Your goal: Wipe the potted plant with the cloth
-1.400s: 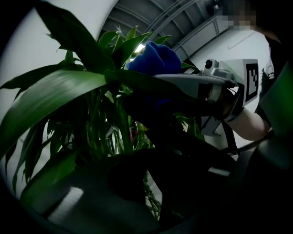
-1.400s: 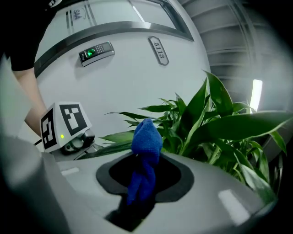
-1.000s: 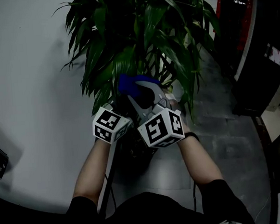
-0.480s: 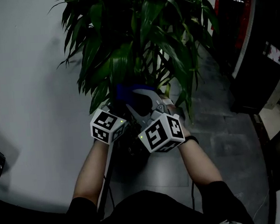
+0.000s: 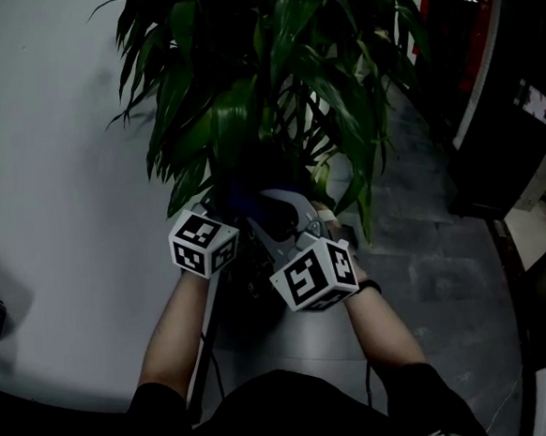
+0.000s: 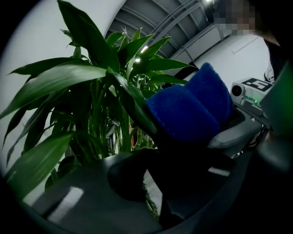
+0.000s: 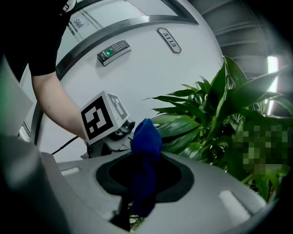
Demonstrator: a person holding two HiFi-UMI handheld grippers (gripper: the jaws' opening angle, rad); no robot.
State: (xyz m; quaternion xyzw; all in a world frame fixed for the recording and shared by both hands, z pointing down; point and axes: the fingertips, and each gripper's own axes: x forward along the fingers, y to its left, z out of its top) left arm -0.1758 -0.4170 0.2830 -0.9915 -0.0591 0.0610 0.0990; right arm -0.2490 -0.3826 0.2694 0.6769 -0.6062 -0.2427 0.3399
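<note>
right gripper (image 7: 133, 214): fingers pinch blue cloth (image 7: 145, 137) | left gripper (image 6: 164, 215): fingers clamp plant leaf (image 6: 136, 106) | blue cloth sits lower than a second ago, wipe stroke advances

Potted plant (image 5: 246, 120) leaves hang right over where we're working, so going straight ahead means brushing foliage. White wall (image 5: 52, 164) blocks our left (pretty snug there), while the grey floor (image 5: 428, 275) to our right lies open.
</note>
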